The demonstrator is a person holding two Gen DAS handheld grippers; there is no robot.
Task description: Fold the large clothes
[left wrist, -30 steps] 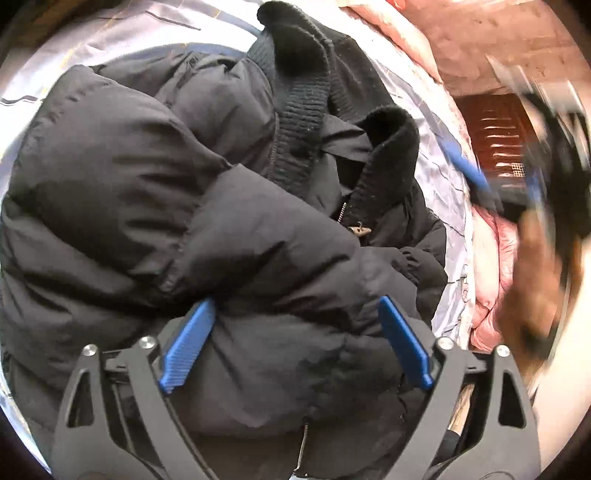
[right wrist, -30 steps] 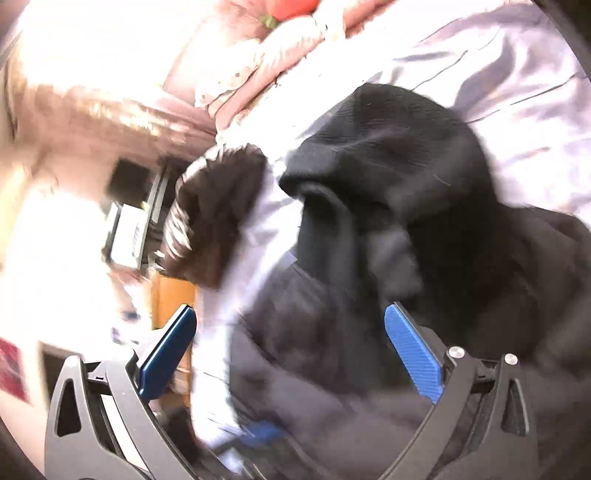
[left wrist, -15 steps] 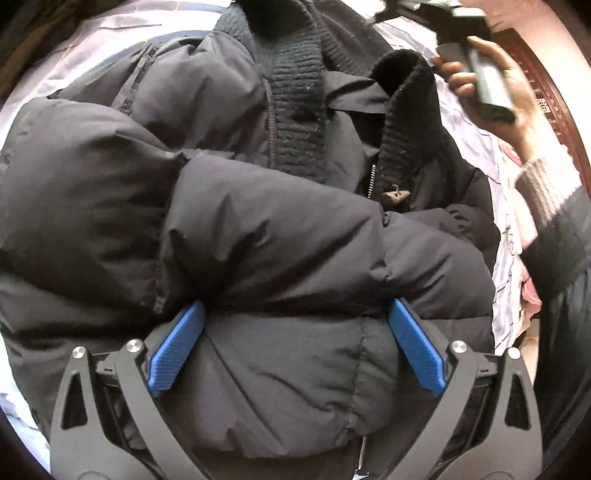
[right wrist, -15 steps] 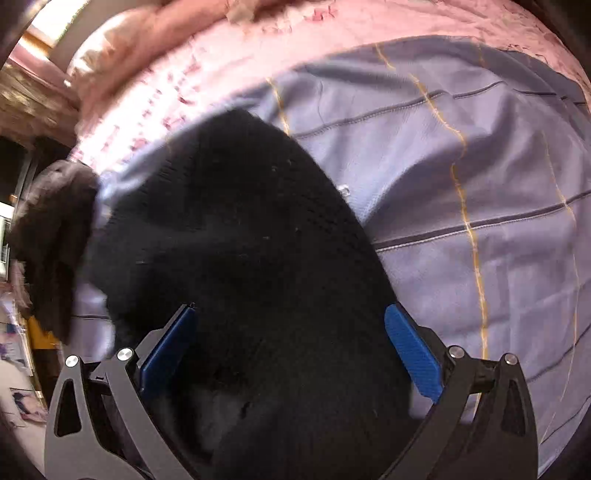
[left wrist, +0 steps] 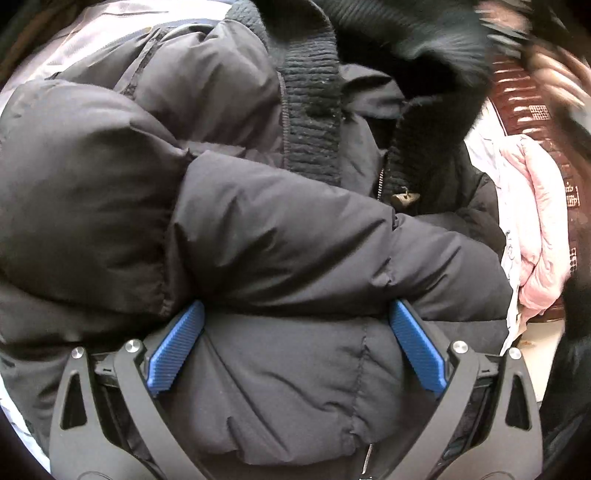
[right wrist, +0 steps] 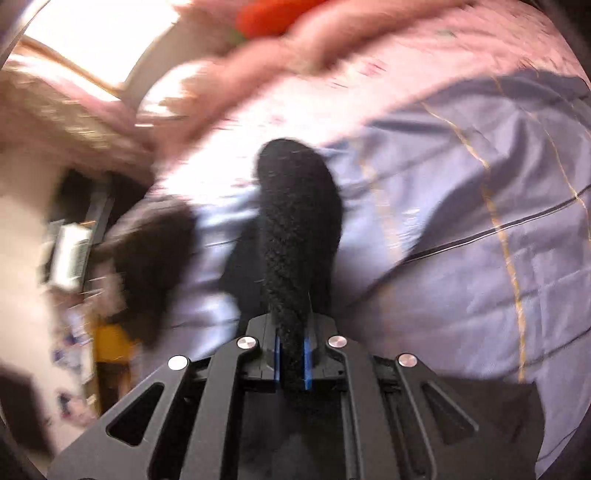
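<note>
A black puffer jacket [left wrist: 258, 229] fills the left wrist view, lying on a lavender bedspread, its folded sleeve across the front. My left gripper [left wrist: 295, 350] stands wide open, pressed down onto the padded fabric, which bulges between the blue pads [left wrist: 177, 347] without being pinched. The jacket's ribbed knit collar [left wrist: 314, 110] runs up the middle, beside a small toggle [left wrist: 404, 198]. In the right wrist view my right gripper [right wrist: 291, 360] is shut on the black knit hood [right wrist: 299, 229], lifted off the bedspread [right wrist: 480, 240].
A pink quilted garment [left wrist: 535, 229] lies at the right bed edge, with dark wooden furniture [left wrist: 524, 99] behind it. Pink bedding [right wrist: 332, 66] and something red [right wrist: 273, 14] sit at the far side of the bed. A dark furry item [right wrist: 155, 266] lies left of the hood.
The right gripper closed on the knit hood and lifted it from the bed. The left gripper sank a little deeper into the jacket, staying open. The person's hand left the left view.
</note>
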